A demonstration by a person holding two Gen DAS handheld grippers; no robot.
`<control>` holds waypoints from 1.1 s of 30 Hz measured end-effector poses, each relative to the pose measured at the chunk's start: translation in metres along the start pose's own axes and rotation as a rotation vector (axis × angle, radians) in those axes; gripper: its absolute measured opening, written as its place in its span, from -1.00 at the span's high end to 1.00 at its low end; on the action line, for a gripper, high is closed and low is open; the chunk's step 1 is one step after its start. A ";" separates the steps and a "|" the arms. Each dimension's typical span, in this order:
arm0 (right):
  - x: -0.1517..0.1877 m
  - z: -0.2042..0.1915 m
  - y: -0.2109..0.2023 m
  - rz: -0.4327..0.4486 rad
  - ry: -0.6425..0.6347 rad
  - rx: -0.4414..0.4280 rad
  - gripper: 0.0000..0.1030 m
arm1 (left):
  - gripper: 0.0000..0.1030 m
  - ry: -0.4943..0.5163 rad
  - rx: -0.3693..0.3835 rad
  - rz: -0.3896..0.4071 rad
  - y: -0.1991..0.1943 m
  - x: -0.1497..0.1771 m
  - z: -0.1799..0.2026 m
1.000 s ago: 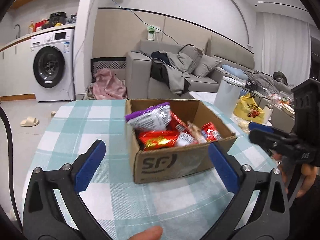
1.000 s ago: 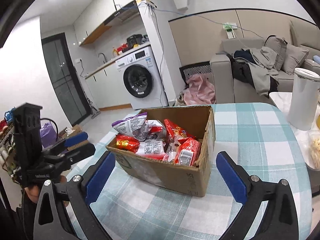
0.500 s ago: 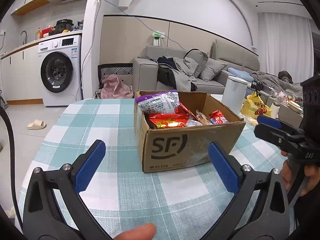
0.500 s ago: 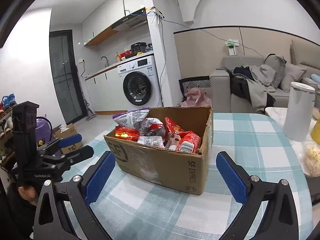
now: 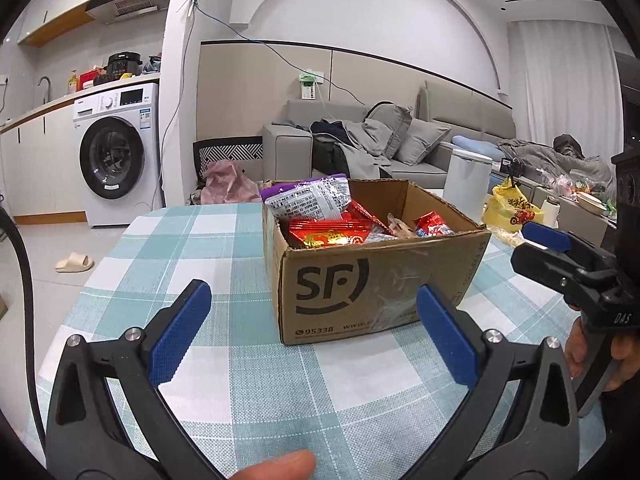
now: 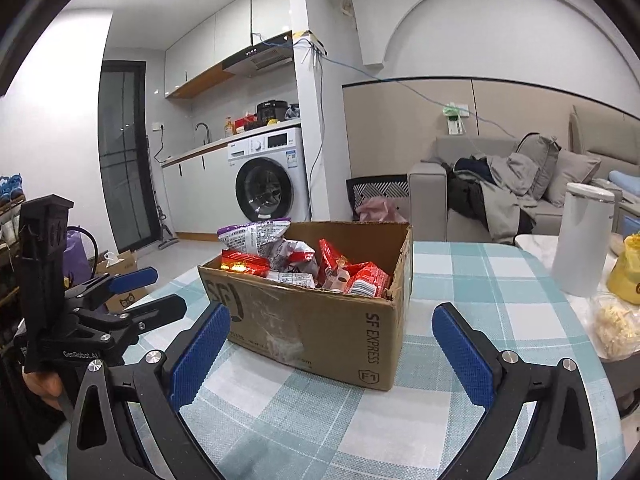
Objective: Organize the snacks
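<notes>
A brown cardboard box [image 5: 372, 280] [image 6: 320, 320] printed SF sits on a teal checked tablecloth [image 5: 224, 264]. It holds several snack packets: a purple and white bag [image 5: 312, 200] [image 6: 256, 238] sticking up at the left, red packets [image 5: 328, 234] [image 6: 366, 280] beside it. My left gripper [image 5: 316, 332] is open, low in front of the box's near face, holding nothing. My right gripper [image 6: 332, 344] is open too, in front of the box's corner, empty. Each gripper shows in the other's view, at the side [image 5: 560, 256] [image 6: 128, 300].
A white cylindrical bin [image 6: 580, 240] and a yellow bag [image 5: 512, 212] stand to the right of the table. A clear bag of pale snacks [image 6: 616, 328] lies at the right edge. Behind are a grey sofa [image 5: 400, 148] and a washing machine [image 5: 116, 156].
Both cameras have dropped lower and closer to the table, so the box is seen more from the side. Both grippers stay open and empty; the box has not moved.
</notes>
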State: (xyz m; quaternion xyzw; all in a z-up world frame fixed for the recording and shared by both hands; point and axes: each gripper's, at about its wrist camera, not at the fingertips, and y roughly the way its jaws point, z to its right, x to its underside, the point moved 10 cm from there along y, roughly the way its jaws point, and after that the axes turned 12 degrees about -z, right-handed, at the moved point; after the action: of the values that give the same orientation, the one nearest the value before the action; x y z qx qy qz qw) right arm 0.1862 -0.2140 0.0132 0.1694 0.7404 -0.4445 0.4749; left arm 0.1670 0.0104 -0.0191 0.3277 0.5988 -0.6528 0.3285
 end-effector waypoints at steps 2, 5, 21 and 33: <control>0.001 0.000 -0.001 0.002 0.001 0.007 -0.99 | -0.99 -0.003 0.001 0.004 0.000 0.000 -0.001; 0.005 0.001 -0.001 -0.001 0.009 0.008 -0.99 | -0.99 -0.006 0.001 0.008 0.000 0.000 -0.001; 0.006 0.002 -0.003 0.006 0.005 0.018 -1.00 | -0.99 -0.004 0.001 0.021 -0.002 0.000 -0.002; 0.006 0.002 -0.003 0.003 0.006 0.016 -1.00 | -0.99 -0.003 -0.003 0.024 -0.002 0.000 -0.002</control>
State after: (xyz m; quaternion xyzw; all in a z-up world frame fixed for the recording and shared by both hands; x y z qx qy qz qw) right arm 0.1825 -0.2185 0.0092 0.1757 0.7380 -0.4493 0.4718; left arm 0.1650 0.0126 -0.0179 0.3334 0.5956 -0.6482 0.3376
